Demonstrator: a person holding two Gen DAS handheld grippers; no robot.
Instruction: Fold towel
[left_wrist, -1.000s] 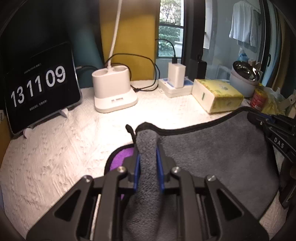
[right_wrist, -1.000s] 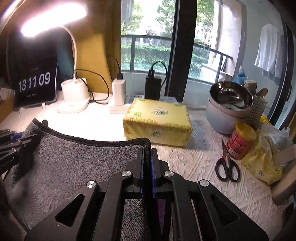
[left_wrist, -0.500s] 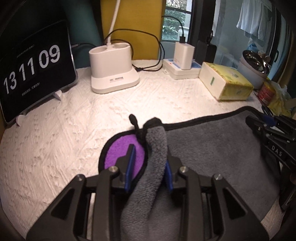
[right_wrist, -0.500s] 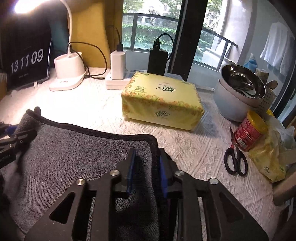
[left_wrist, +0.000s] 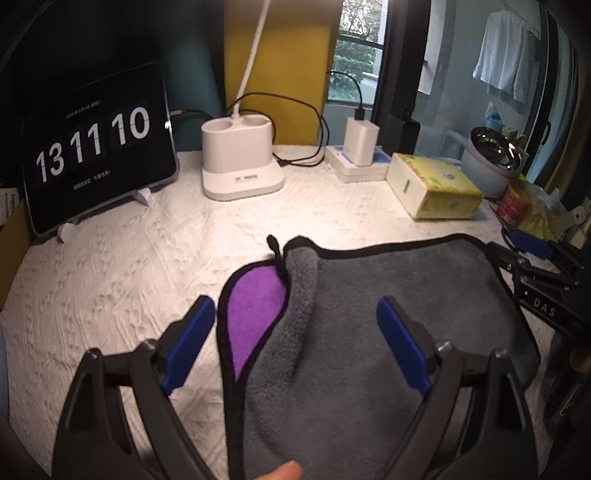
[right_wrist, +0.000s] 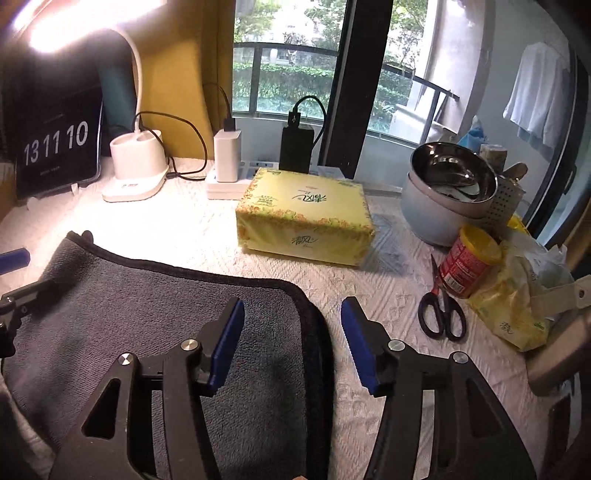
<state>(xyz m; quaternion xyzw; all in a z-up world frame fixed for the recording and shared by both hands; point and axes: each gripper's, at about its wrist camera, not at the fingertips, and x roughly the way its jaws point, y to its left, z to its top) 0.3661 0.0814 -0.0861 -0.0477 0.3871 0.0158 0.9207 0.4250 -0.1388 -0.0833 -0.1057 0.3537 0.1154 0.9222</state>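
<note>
A grey towel (left_wrist: 399, 291) with black trim lies folded over on the white table cover; its purple underside (left_wrist: 255, 310) shows at the left corner, with a raised ridge beside it. My left gripper (left_wrist: 295, 321) is open and empty, its blue pads either side of that corner. In the right wrist view the towel (right_wrist: 147, 306) lies flat. My right gripper (right_wrist: 291, 325) is open and empty over the towel's right edge. The right gripper also shows in the left wrist view (left_wrist: 535, 262).
At the back stand a clock tablet (left_wrist: 96, 147), a white lamp base (left_wrist: 240, 166), a charger on a power strip (right_wrist: 227, 162) and a yellow tissue box (right_wrist: 306, 218). At the right are stacked bowls (right_wrist: 450, 188), a red can (right_wrist: 469, 258), scissors (right_wrist: 439, 306) and a yellow bag (right_wrist: 517, 302).
Both grippers have opened and let go of the towel's corners. The towel has dropped flat onto the table. The clock reads one second later.
</note>
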